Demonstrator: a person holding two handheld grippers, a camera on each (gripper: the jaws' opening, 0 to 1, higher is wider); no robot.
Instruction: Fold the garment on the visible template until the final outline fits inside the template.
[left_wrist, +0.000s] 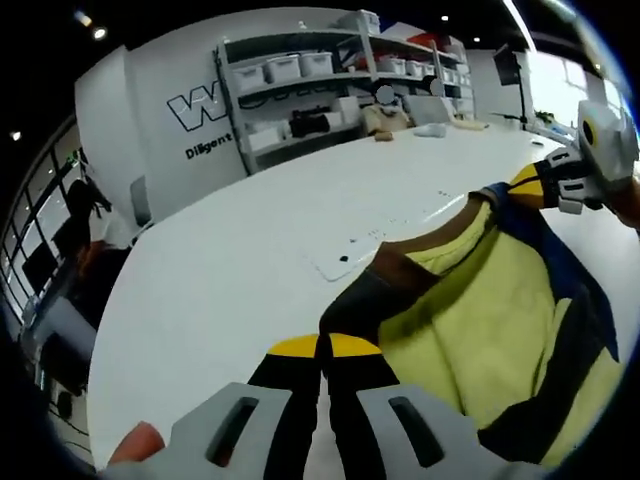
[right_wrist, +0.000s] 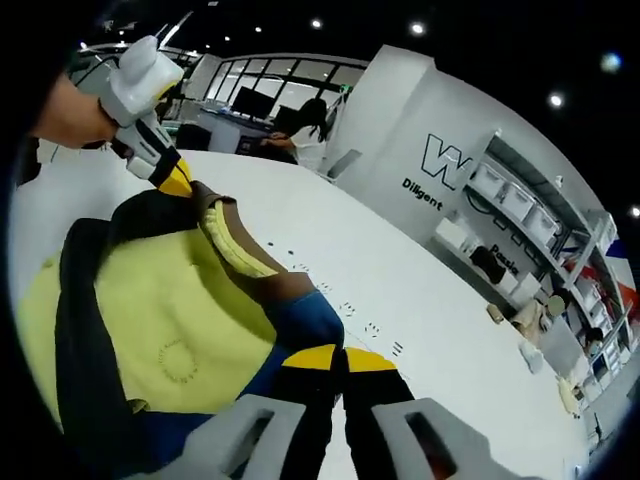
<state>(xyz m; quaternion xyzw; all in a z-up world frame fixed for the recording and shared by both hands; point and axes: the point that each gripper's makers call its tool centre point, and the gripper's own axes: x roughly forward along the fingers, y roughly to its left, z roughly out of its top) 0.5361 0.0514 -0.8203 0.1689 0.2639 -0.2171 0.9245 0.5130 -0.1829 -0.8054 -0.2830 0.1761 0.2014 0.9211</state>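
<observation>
Yellow-and-navy garment (left_wrist: 470, 320) lifted over white table (left_wrist: 230, 260), lower part cut off, collar edge stretched between left claw (left_wrist: 322, 420) and right claw (right_wrist: 335, 425), both pinching it.

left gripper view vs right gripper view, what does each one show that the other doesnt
Left gripper view alone: a person seated before the shelving at the table's far end.

Right gripper view alone: a person at monitors by the windows.

Shared: the yellow and dark garment on the white table, both grippers shut on its edge, left gripper, right gripper, and the lettered wall.
</observation>
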